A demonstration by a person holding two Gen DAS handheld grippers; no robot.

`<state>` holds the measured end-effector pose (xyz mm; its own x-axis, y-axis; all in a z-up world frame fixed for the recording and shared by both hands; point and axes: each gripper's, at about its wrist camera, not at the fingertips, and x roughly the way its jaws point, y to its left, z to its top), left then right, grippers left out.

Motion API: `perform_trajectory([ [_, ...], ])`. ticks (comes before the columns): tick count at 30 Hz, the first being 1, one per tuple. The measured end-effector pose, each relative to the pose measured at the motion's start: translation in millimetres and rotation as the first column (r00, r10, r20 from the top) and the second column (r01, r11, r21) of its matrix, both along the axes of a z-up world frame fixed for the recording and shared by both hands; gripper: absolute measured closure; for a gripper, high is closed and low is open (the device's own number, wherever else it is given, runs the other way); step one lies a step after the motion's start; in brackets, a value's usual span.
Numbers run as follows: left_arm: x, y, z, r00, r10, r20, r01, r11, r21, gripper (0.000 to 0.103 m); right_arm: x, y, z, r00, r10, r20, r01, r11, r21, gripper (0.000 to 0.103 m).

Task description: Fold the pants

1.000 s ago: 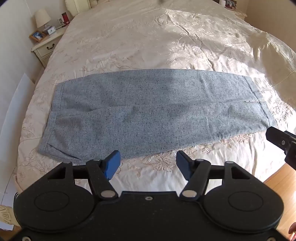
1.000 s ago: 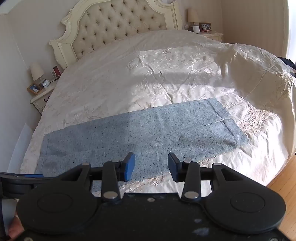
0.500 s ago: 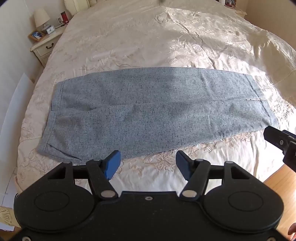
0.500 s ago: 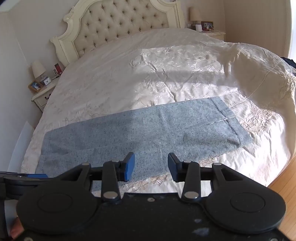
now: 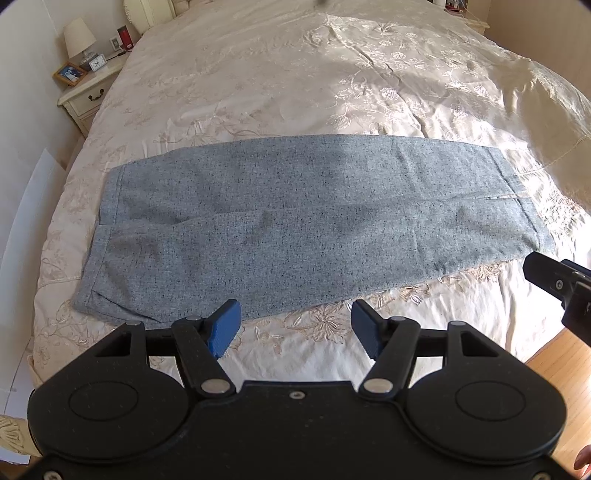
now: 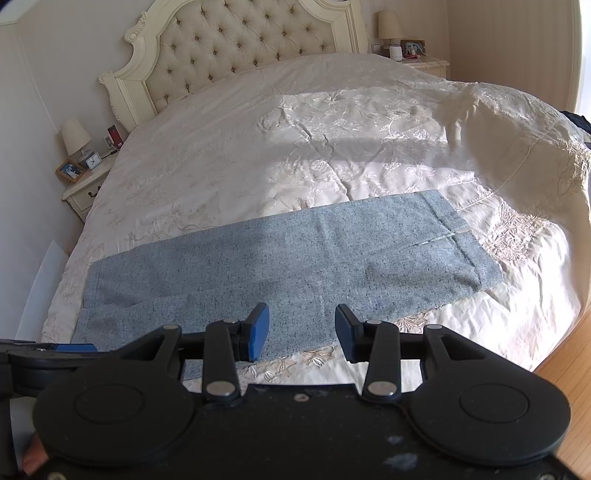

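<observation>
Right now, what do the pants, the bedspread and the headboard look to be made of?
Pants: looks like a woven, wool-like cloth, matte grey-blue flecked with dark specks.
Bedspread: cream fabric with a satin-like sheen where the sun hits, raised floral embroidery; fibre unclear.
Headboard: button-tufted cream padding inside a carved, cream-painted frame, probably wood.

- Bed with cream embroidered bedspread [image 6: 332, 147], lightly creased, part sunlit.
- Tufted cream headboard [image 6: 236, 44] at far end.
- Left nightstand [image 5: 88, 92]: lamp [image 5: 79, 38], small clock [image 5: 98, 64], framed photo [image 5: 70, 73], red object [image 5: 125, 37].
- Second lamp [image 6: 388, 24] on far nightstand.
- Wood floor [image 6: 569, 365] lower right.
</observation>
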<state>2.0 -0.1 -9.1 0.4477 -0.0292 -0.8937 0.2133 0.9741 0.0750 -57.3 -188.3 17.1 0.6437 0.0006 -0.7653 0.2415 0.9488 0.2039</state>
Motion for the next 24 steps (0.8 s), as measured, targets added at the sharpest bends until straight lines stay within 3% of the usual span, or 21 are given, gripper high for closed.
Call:
perform_trajectory([
  [24, 1.4, 1.0, 1.5, 1.0, -0.006, -0.002, 0.006, 1.0, -0.004, 0.036, 1.5, 4.8, -0.7, 1.0, 0.011, -0.006, -0.011, 1.0, 0.003, 0.061],
])
